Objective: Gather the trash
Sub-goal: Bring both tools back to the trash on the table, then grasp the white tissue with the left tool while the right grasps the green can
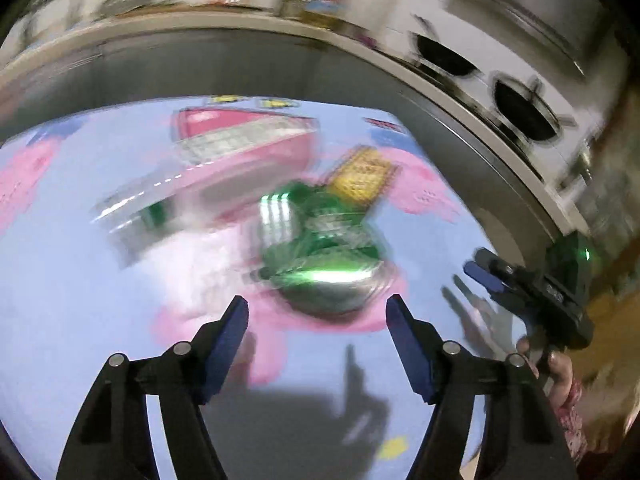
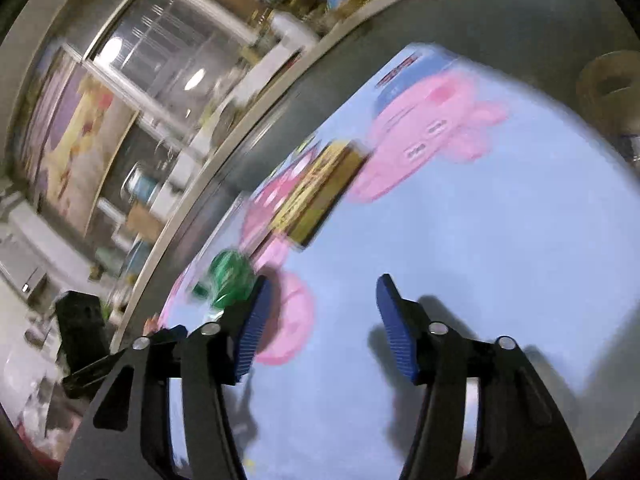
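Note:
A crumpled green plastic bottle (image 1: 320,248) lies on a light blue cloth with pink cartoon pigs (image 1: 72,280). A yellow snack packet (image 1: 362,176) lies just behind it, and a clear plastic wrapper or bottle (image 1: 160,208) to its left. My left gripper (image 1: 318,316) is open and empty, just short of the green bottle. My right gripper (image 2: 322,320) is open and empty above the cloth (image 2: 480,240); the green bottle (image 2: 228,276) is beside its left finger and the yellow packet (image 2: 316,192) farther ahead. The right gripper also shows in the left wrist view (image 1: 496,276). Both views are motion-blurred.
A pink and white box-like item (image 1: 244,136) lies at the cloth's far side. The grey table edge (image 1: 460,128) curves behind it. A roll of tape (image 2: 608,88) sits at the right. Cluttered shelves and windows (image 2: 160,60) are beyond.

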{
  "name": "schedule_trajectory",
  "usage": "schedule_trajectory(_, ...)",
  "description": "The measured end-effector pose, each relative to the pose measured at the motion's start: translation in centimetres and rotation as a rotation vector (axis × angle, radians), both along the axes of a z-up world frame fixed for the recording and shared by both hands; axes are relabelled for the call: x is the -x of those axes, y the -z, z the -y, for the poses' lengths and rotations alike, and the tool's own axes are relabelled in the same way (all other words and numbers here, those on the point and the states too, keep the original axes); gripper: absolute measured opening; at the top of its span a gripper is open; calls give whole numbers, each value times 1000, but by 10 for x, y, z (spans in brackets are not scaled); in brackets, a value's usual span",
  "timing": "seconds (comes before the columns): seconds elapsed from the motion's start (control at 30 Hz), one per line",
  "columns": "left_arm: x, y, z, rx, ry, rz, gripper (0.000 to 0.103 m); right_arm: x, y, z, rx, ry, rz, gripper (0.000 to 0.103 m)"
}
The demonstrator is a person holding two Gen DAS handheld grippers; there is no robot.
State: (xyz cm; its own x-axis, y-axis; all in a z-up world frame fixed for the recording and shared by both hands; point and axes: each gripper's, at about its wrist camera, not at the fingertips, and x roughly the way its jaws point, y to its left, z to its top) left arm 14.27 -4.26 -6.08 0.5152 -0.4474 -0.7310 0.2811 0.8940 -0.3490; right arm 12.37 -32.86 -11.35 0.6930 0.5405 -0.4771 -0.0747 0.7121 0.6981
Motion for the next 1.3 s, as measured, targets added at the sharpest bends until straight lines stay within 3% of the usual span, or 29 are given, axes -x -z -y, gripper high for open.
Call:
schedule_trajectory(0.17,7,13,-62,51,-109,-33,71,-45,3,-55,-44,-108,-38,66)
schedule_trajectory(0.33,14,15,-71,75,-93,-18,71,-93,7,-83,-20,-156,-100,65)
schedule_trajectory(0.4,14,15,-69,78,-83,-15,71,-100,9,-97,-31,-209,-121,59)
schedule_trajectory(0.43,12,17,-68,75,-78,-15,71,-99,8,-104,-38,-232,-121,40)
schedule_trajectory(0.63,-4,29,-56,49,-55,-30,73,-52,-6,-116,-30,-259,-39,15)
schedule_trajectory(0.73,-13,31,-42,-7,-52,-5,81,-22,-6,-94,-80,-200,-27,13)
schedule_trajectory(0.83,-26,34,-26,-61,-55,15,80,9,0,-67,-125,-143,-36,12)
schedule_trajectory(0.93,-35,40,-17,-97,-62,27,59,28,8,-51,-187,-116,-53,12)
schedule_trajectory(0.97,-36,41,-14,-104,-54,38,31,34,12,-46,-207,-108,-59,12)
schedule_trajectory(1.0,-38,43,-13,-114,-48,38,29,38,14,-42,-216,-101,-60,12)
schedule_trajectory(1.03,-38,45,-14,-107,-44,32,8,41,15,-41,-220,-96,-60,12)
schedule_trajectory(1.3,14,43,-38,29,15,-11,9,41,22,-49,-176,-103,-90,22)
